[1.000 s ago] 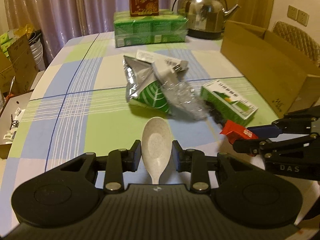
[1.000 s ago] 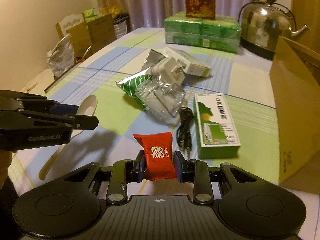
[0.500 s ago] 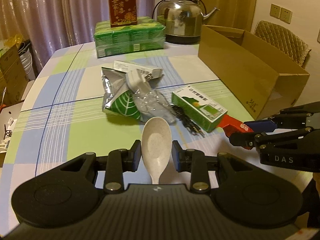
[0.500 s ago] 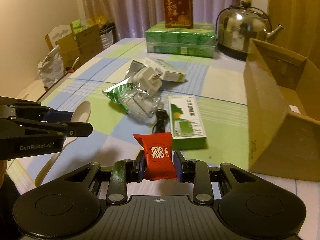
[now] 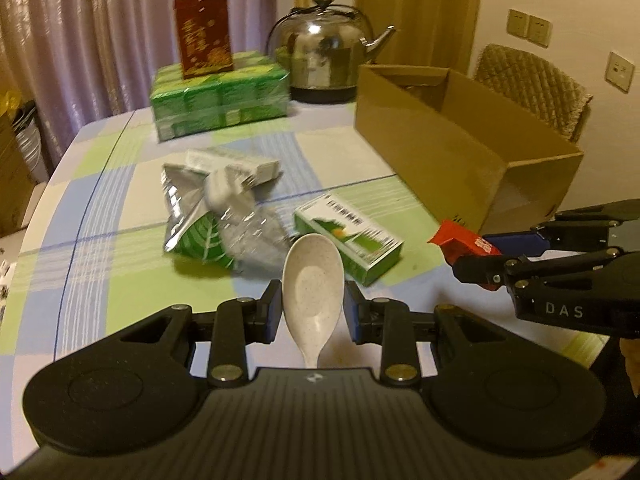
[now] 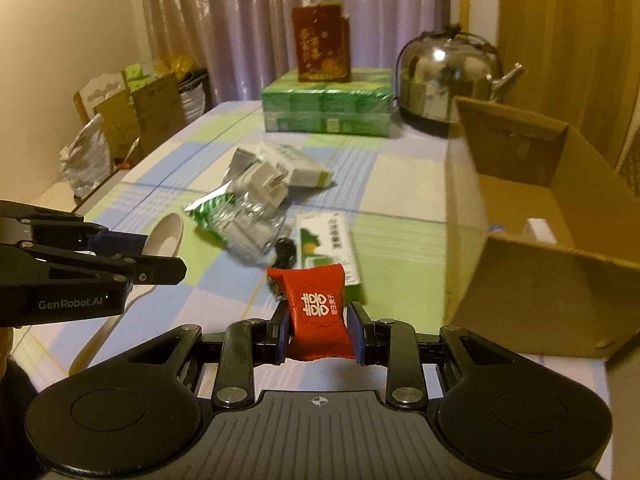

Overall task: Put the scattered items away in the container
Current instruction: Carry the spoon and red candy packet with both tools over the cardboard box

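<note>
Table with a checked cloth [image 5: 100, 272] in green, blue and white; purple curtains [image 5: 100, 32] behind, dim warm light.

Left wrist view: left gripper [image 5: 313, 306] clenched on a white spoon [image 5: 313, 280], bowl pointing forward and up, handle running back between the fingers. Just ahead of the fingertips: green box [image 5: 348, 236], and to its left a foil packet [image 5: 192, 220] with crumpled clear plastic [image 5: 252, 232] and a white plug [image 5: 226, 188] on top. Cardboard box [image 5: 452, 148], open at the top, ahead and to the right. Far end: steel kettle [image 5: 324, 60], wrapped green cartons [image 5: 220, 96] with a red carton [image 5: 204, 44] standing on them. Right gripper [image 5: 474, 256] enters from the right, holding a red candy packet [image 5: 460, 240] near the cardboard box's near corner.

Right wrist view: right gripper [image 6: 319, 324] clamped on the red candy packet [image 6: 316, 308], held clear of the table. Cardboard box [image 6: 532, 280] right of the fingers, close; a small white item lies inside, not identifiable. Green box [image 6: 328, 240] and a black cable [image 6: 286, 252] just ahead. Left gripper [image 6: 156, 260] to the left, with the spoon [image 6: 164, 236].
</note>
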Action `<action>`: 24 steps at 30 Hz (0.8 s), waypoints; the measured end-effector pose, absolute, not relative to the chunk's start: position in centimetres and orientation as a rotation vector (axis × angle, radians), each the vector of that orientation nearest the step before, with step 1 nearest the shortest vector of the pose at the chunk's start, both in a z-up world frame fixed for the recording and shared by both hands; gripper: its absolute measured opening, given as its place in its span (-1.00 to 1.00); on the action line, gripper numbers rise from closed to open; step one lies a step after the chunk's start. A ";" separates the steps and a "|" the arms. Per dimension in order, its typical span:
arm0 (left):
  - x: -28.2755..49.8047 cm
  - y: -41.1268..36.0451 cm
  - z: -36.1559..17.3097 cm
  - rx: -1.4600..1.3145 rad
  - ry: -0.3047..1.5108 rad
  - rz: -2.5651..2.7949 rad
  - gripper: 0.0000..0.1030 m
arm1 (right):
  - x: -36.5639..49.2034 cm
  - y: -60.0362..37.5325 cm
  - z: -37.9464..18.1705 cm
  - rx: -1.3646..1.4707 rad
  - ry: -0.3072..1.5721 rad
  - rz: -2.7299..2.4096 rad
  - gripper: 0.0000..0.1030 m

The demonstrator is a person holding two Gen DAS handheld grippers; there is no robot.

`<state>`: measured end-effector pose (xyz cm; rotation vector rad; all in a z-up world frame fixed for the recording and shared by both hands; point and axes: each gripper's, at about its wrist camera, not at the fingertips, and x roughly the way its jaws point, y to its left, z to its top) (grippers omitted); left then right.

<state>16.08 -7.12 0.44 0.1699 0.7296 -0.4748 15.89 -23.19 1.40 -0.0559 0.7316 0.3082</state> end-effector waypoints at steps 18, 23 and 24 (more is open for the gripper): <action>21.6 -20.3 7.8 0.142 0.621 -0.733 -0.47 | 19.0 -34.5 9.1 -0.029 0.555 0.104 -0.47; 24.3 -24.8 9.3 0.106 0.609 -0.788 -0.48 | 21.7 -38.1 9.6 -0.008 0.542 0.054 -0.47; 24.9 -25.5 9.3 0.092 0.613 -0.798 -0.48 | 22.2 -38.7 9.6 -0.003 0.543 0.050 -0.47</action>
